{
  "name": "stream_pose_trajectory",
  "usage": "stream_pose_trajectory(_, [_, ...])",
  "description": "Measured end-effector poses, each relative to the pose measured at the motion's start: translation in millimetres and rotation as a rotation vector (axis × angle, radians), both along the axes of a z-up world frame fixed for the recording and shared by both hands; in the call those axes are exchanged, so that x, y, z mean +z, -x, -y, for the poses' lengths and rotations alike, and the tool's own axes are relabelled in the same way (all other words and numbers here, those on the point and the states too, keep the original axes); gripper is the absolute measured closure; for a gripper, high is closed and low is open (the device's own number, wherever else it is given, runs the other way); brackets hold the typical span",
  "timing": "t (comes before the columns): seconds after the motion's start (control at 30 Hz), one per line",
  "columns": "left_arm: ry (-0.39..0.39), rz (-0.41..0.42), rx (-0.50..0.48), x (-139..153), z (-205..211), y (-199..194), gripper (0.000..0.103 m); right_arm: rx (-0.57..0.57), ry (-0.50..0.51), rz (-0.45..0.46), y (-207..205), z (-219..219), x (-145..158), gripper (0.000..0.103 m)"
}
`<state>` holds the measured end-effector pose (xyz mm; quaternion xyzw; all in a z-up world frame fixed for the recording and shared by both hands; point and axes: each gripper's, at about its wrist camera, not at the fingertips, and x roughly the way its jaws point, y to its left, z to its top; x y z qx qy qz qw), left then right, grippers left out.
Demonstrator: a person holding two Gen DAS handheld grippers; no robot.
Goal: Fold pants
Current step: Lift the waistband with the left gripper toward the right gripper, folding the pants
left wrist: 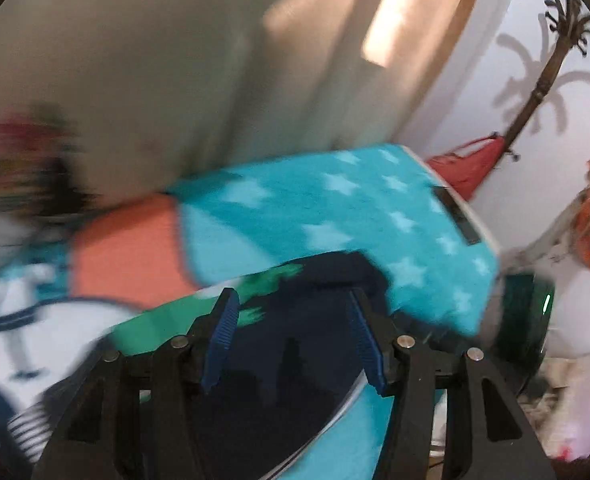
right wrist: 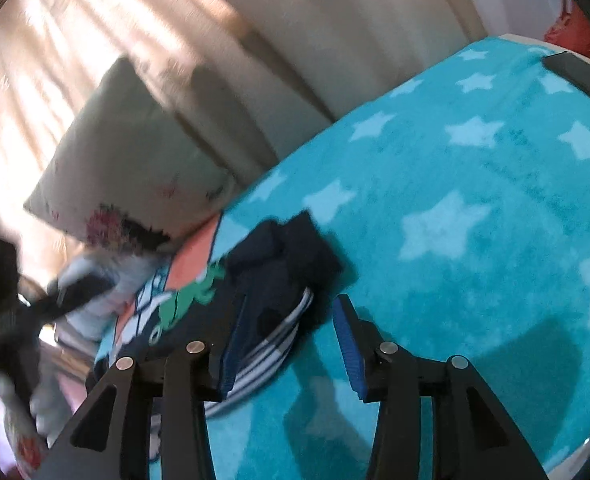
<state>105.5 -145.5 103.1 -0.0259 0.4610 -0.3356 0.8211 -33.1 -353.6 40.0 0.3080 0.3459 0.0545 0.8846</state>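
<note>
Dark navy pants with white side stripes lie bunched on a turquoise star-patterned blanket. In the left wrist view the pants fill the space under and between the fingers. My left gripper is open just above them. My right gripper is open, its left finger over the striped edge, its right finger over the blanket. The other gripper shows blurred at the far left of the right wrist view.
A pillow leans against pale curtains behind the bed. A printed orange, green and white bedsheet lies left of the blanket. A phone-like dark slab rests at the bed's right edge. A coat stand and red bag stand by the wall.
</note>
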Motion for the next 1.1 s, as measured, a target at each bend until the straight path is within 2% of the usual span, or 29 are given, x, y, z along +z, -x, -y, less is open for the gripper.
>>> stream_pose_trajectory(0.13, [0.005, -0.070, -0.062, -19, 45, -29, 0.048, 0.023, 0.025, -0.011, -2, -9, -6, 0.050])
stream_pose_trajectory(0.33, [-0.018, -0.155, -0.129, -47, 83, -53, 0.048, 0.044, 0.046, -0.018, -11, -18, -10, 0.050])
stream_pose_trajectory(0.63, [-0.161, -0.179, -0.215, -77, 126, -52, 0.048, 0.014, 0.088, -0.019, -13, -31, -13, 0.049])
stream_pose_trajectory(0.67, [-0.190, -0.176, -0.222, -79, 130, -50, 0.056, 0.015, 0.088, -0.021, -14, -31, -14, 0.050])
stream_pose_trajectory(0.7, [-0.227, -0.137, -0.215, -77, 132, -46, 0.066, 0.018, 0.089, -0.023, -16, -31, -15, 0.050])
stream_pose_trajectory(0.73, [-0.227, -0.149, -0.231, -77, 134, -45, 0.091, 0.022, 0.090, -0.022, -15, -32, -16, 0.050])
stream_pose_trajectory(0.8, [-0.210, -0.158, -0.228, -75, 130, -42, 0.093, 0.030, 0.094, -0.030, -19, -32, -15, 0.065])
stream_pose_trajectory(0.83, [-0.192, -0.149, -0.216, -70, 125, -41, 0.093, 0.033, 0.091, -0.044, -22, -31, -16, 0.078])
stream_pose_trajectory(0.93, [-0.112, -0.171, -0.162, -56, 101, -43, 0.093, 0.064, 0.031, -0.034, -24, -26, -12, 0.083])
stream_pose_trajectory(1.1, [0.041, -0.153, -0.072, -24, 45, -34, 0.093, 0.144, 0.055, 0.034, -17, -43, 11, 0.083])
